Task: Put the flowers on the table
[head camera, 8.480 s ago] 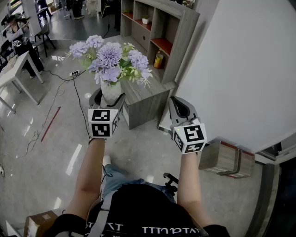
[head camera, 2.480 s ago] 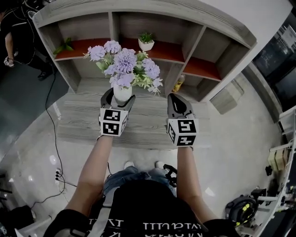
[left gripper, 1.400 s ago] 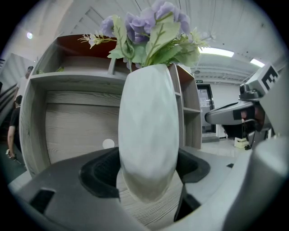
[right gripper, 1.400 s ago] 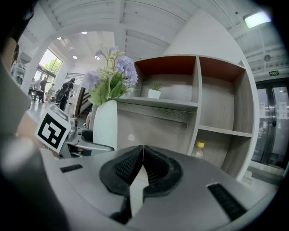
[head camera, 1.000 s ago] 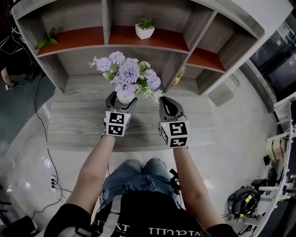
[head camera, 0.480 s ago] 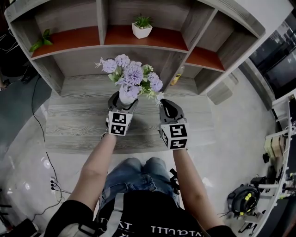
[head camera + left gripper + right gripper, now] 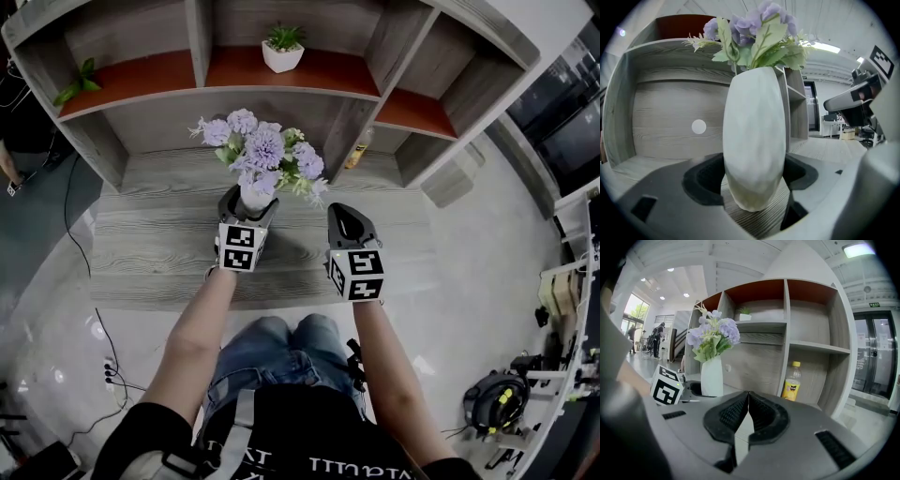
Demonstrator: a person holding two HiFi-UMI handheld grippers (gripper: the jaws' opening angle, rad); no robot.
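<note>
Your left gripper (image 7: 250,200) is clamped on the white oval ceramic vase (image 7: 754,150), one jaw on each side of its lower half. Your right gripper (image 7: 345,214) has its jaws pressed together on nothing. It sits just beside the vase, towards the yellow bottle (image 7: 792,383) in the grey wooden shelf unit (image 7: 131,33). The vase stands upright in front of that shelf unit, long axis vertical, purple flowers (image 7: 262,150) pointing up. Its base is at the grey wood-grain table (image 7: 150,248); you can't tell whether it touches.
</note>
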